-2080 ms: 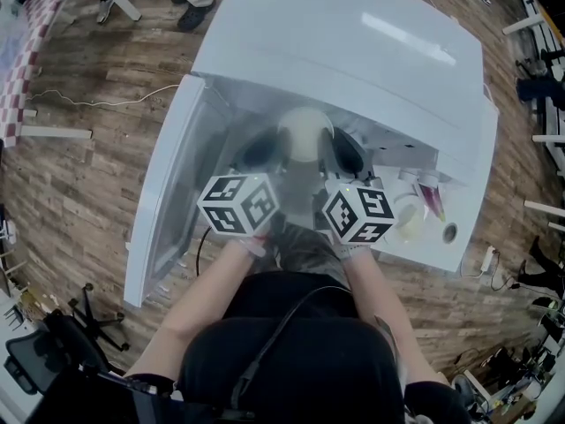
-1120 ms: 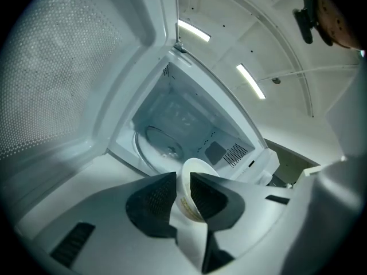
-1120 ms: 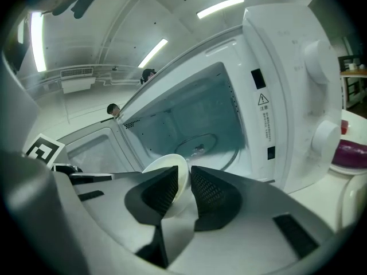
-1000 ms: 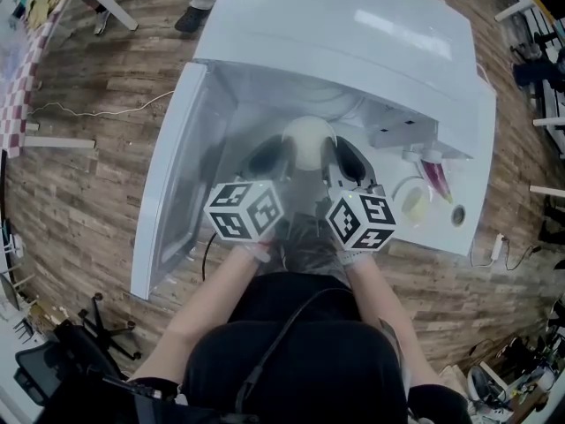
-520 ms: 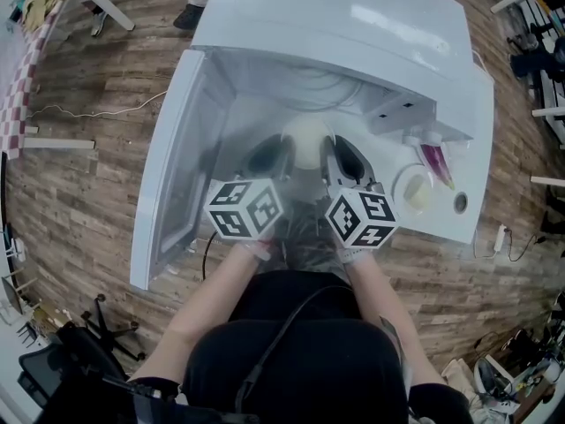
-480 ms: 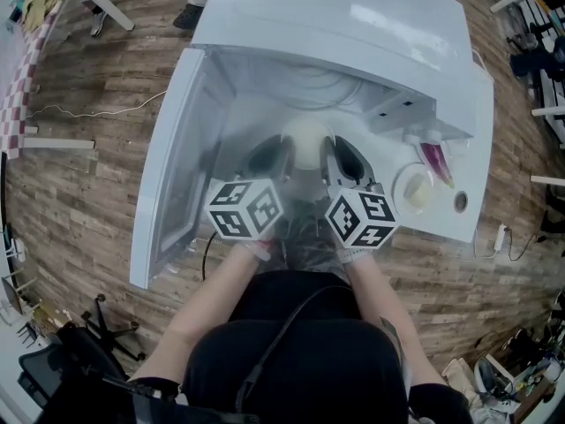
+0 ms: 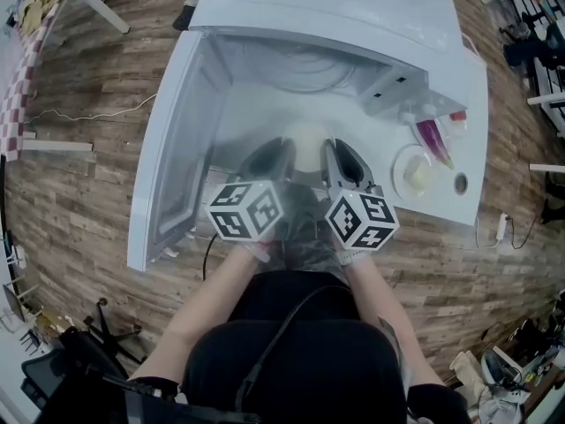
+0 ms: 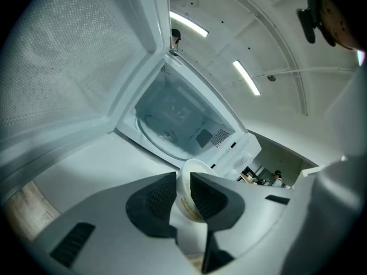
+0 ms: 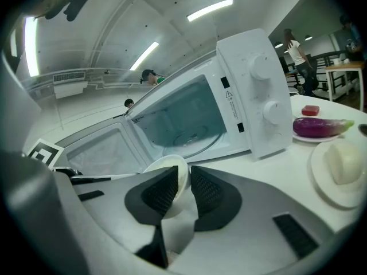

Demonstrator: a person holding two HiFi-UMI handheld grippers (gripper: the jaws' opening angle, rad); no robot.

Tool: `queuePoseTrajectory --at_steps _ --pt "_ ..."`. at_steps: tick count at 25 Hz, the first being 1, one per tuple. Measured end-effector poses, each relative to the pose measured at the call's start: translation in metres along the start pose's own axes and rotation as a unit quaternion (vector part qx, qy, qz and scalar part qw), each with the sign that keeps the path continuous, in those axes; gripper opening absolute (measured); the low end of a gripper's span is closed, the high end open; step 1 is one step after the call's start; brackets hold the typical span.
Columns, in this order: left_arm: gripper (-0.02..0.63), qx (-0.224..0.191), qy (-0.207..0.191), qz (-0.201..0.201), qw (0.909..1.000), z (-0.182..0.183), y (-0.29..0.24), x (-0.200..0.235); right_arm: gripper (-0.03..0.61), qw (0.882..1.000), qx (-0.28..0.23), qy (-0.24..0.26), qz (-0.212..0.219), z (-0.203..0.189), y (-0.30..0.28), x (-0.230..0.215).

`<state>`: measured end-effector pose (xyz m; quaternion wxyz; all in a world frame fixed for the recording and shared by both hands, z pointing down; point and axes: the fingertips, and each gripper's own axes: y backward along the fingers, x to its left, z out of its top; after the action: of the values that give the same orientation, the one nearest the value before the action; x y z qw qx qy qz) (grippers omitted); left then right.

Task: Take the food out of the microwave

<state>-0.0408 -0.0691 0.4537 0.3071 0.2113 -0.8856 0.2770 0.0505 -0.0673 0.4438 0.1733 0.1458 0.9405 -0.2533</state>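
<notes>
Fingers (image 8: 157, 196) of the left gripper (image 7: 269, 155) and the right gripper (image 7: 344, 162) pinch opposite rims of the bowl (image 7: 306, 138) — held between them, outside the microwave (image 7: 353, 7), above the table (image 7: 472, 95).

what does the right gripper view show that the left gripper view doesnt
Only the right gripper view: the knobs on the microwave, a purple eggplant and a pale lump of food. Only the left gripper view: a patch of wooden floor under the door. Both: the open microwave, its door, and the white bowl, clamped at the rim by the right tool and the left tool.
</notes>
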Motion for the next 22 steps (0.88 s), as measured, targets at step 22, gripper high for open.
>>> queuePoseTrajectory --at_steps 22 --pt "0.083 0.052 -0.007 -0.022 0.9984 -0.057 -0.012 -0.048 0.084 0.998 0.006 -0.028 -0.047 -0.014 0.056 -0.054"
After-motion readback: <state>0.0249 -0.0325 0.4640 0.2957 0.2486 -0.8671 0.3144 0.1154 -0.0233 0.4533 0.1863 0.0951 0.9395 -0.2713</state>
